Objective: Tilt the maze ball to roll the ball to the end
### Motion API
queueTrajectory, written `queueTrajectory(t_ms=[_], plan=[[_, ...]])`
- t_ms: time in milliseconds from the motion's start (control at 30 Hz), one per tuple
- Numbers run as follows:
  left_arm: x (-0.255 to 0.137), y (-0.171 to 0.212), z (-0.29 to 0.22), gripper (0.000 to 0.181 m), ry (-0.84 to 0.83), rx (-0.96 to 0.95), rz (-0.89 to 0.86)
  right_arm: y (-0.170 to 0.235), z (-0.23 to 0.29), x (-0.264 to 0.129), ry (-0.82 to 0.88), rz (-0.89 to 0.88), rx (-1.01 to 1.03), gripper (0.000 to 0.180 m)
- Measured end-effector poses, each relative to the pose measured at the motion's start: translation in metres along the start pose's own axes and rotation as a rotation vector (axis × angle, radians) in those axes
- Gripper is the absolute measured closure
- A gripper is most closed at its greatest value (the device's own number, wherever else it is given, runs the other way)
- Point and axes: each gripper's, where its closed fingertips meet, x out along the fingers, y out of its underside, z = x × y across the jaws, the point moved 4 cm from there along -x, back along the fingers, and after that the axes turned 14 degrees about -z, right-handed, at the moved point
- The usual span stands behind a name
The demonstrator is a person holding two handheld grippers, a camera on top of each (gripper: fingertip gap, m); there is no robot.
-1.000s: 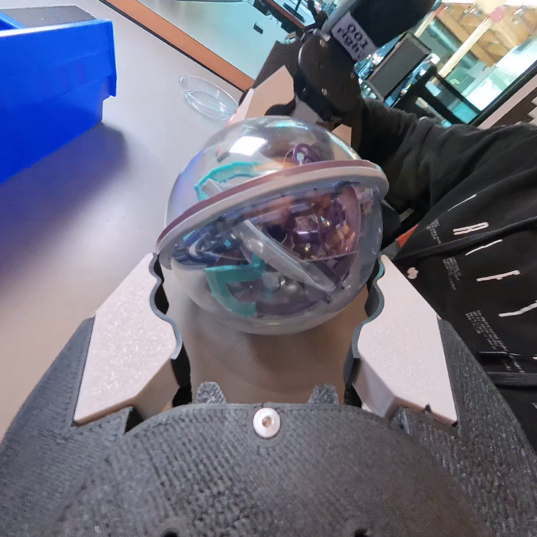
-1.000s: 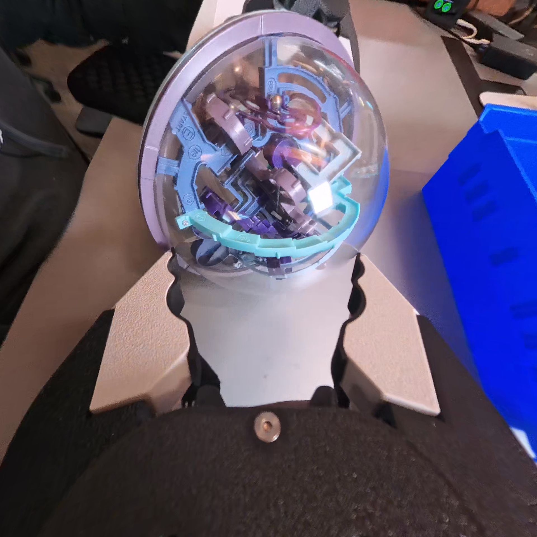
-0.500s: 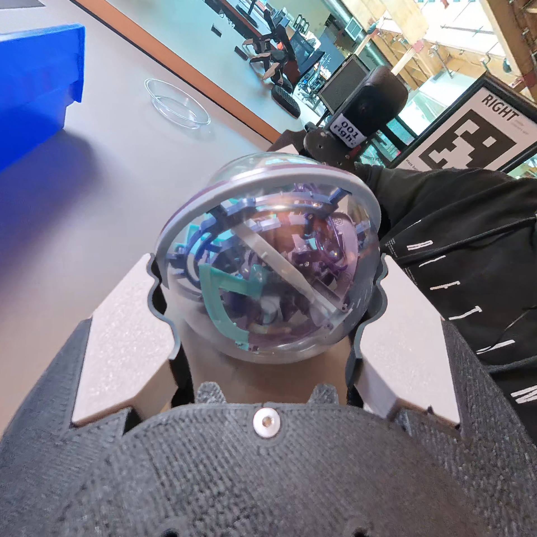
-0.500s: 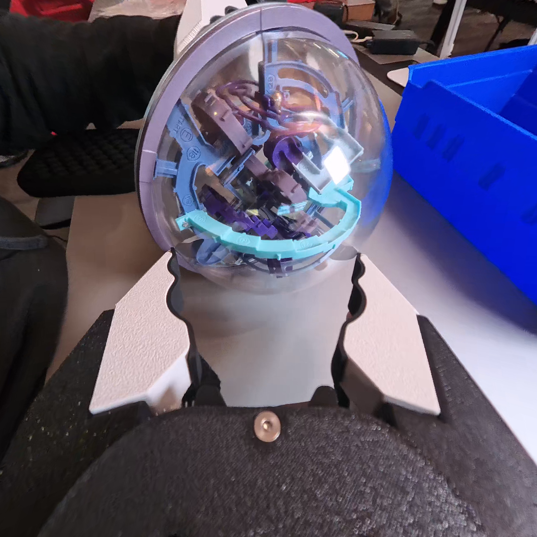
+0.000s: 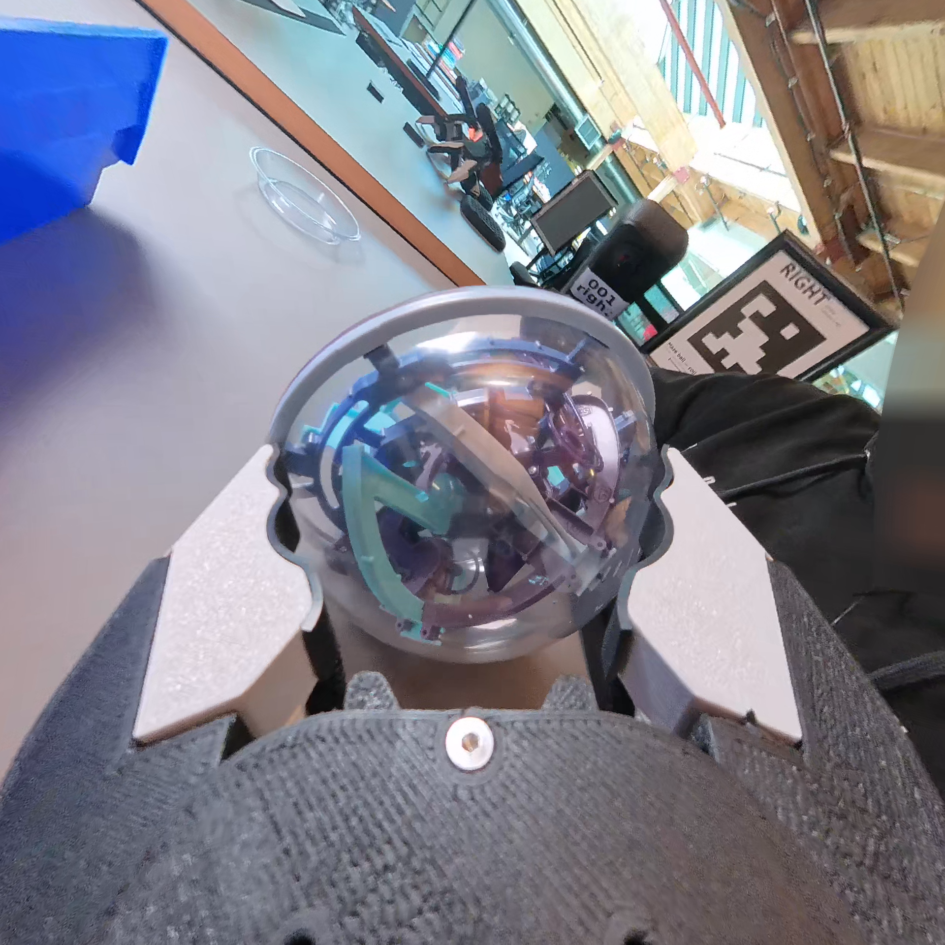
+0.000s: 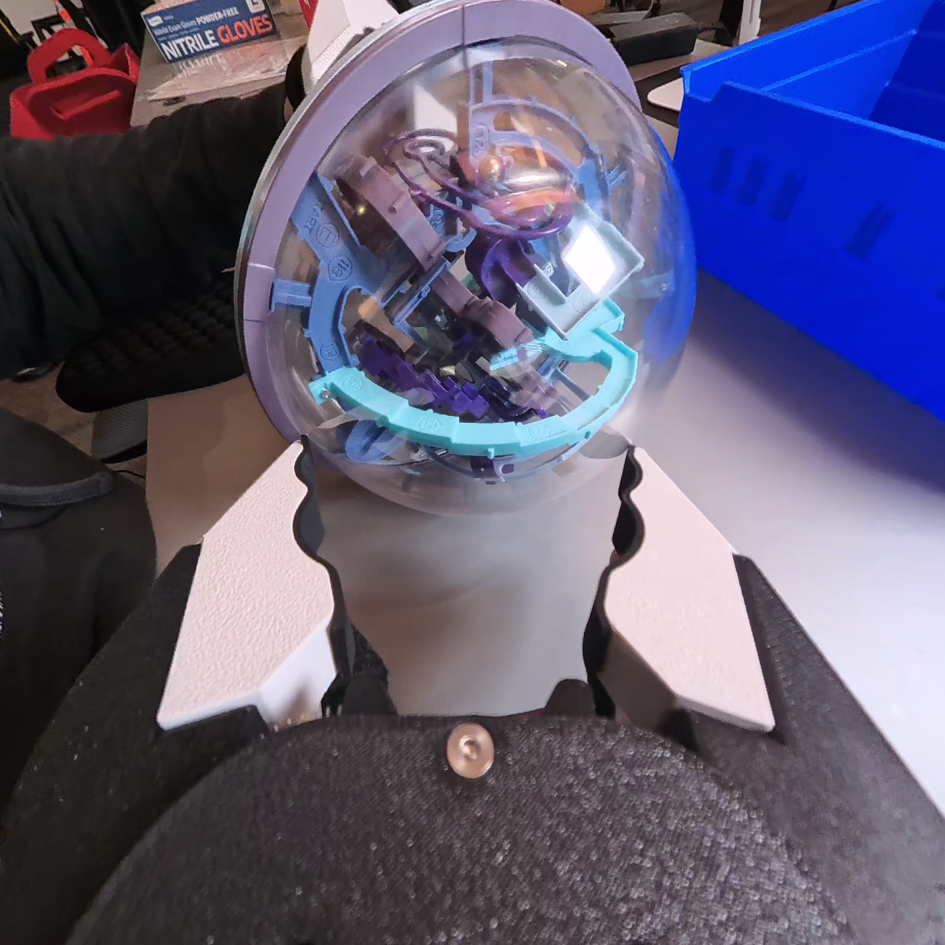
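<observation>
The maze ball (image 5: 465,486) is a clear sphere with a grey-lilac rim and blue, teal and purple tracks inside. It is held off the table between both grippers. My left gripper (image 5: 468,460) is shut on its sides, with the rim arching over the top. My right gripper (image 6: 465,455) is shut on the lower part of the maze ball (image 6: 460,266), whose rim stands nearly upright on the left. A small metal ball (image 6: 493,166) sits on a track near the top. The right gripper's camera (image 5: 639,245) shows just beyond the ball.
A blue bin (image 6: 828,204) stands on the pale table (image 6: 767,511), also in the left wrist view (image 5: 61,128). A clear dish (image 5: 301,197) lies near the table's far edge. A person's black sleeve (image 5: 767,486) is at the right. A glove box (image 6: 215,28) and a red bag (image 6: 66,92) stand behind.
Both grippers have tilted with the maze ball. In the left wrist view the rim swung from a slanted band across the middle to an arch over the top. The grips held.
</observation>
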Motion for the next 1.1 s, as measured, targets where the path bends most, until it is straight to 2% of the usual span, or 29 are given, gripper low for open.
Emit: queueTrajectory(t_ms=[500, 733, 1100], plan=[[0.001, 0.002, -0.006, 0.044, -0.062, 0.034, -0.013, 0.005, 0.001, 0.001, -0.033, -0.016, -0.014, 0.064], [0.001, 0.007, -0.016, 0.044, -0.050, 0.140, -0.025, 0.007, 0.002, 0.002, -0.065, -0.005, -0.157, 0.059], [0.002, 0.020, -0.021, 0.044, -0.063, 0.249, -0.097, -0.005, -0.010, -0.010, -0.185, 0.111, -0.366, 0.060]])
